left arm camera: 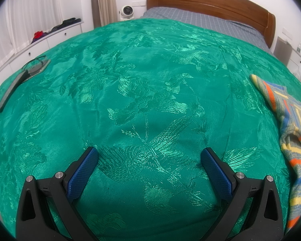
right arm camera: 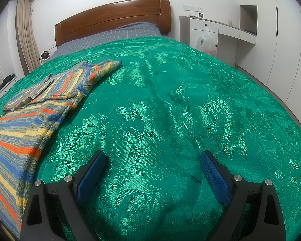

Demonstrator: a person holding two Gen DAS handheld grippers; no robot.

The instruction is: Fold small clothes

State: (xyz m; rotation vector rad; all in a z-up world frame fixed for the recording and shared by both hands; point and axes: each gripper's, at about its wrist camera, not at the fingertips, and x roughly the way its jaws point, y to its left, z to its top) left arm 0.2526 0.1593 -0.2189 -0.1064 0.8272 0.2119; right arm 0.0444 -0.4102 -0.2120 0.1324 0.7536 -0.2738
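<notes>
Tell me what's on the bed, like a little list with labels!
surface: green flowery bedspread
clothing: striped sweater, spread out, not yet folded
sweater position: between the two grippers
left gripper: open, holding nothing
right gripper: open, holding nothing
other item: dark flat device with a cable, far left of the bed
behind: wooden headboard

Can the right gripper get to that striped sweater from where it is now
Probably yes. The right hand-held gripper is open over bare green bedspread, and the striped sweater lies just to its left with nothing between.
</notes>
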